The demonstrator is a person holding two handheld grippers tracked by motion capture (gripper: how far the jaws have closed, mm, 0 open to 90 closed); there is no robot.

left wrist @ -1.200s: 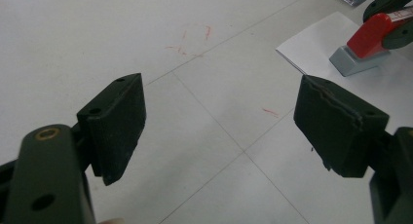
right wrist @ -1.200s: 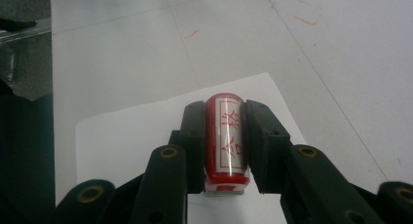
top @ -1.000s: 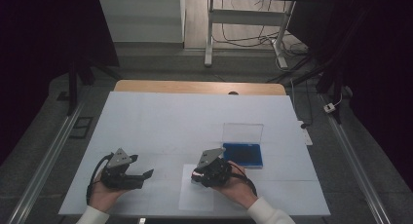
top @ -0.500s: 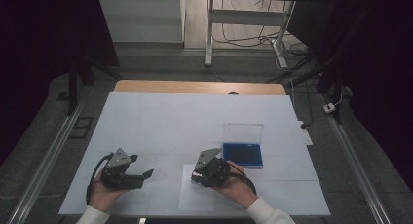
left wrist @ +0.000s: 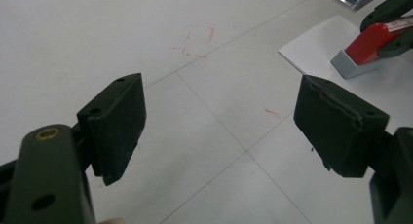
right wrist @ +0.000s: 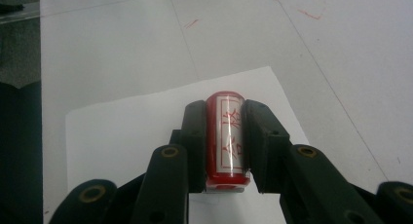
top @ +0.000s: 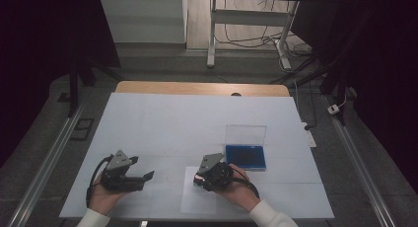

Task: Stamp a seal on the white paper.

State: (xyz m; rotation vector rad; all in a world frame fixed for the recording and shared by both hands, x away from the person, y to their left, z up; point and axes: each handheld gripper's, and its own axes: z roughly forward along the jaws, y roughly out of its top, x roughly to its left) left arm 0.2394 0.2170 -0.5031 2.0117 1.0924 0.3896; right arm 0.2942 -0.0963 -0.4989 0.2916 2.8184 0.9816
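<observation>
On the far left I see my left gripper (top: 146, 176) resting low over the white table (top: 197, 118), its jaws spread wide with nothing between them; the left gripper view shows bare tabletop and faint red marks between the pads.

Moving right, a sheet of white paper (top: 190, 200) lies flat near the front edge. Over it my right gripper (right wrist: 225, 136) is pressed together on a red stamp (right wrist: 225, 136), the pads bearing on its two long sides. In the left gripper view the stamp (left wrist: 367, 45) sits tilted, its grey base (left wrist: 347, 65) down on the paper.

Further right, just beside the right hand (top: 241, 190), a blue ink pad (top: 245, 157) lies with its clear lid (top: 246, 134) standing open behind it.

Handling assessment: I judge the stamp to be a light, rigid plastic body, unlikely to deform. Its rounded glossy top, carrying a label with red characters, looks slippery, so it could roll in the grip. The present hold across the flat flanks at mid-length appears sound. I would press straight down, as the paper is thin and loose and may shift or lift with the base
</observation>
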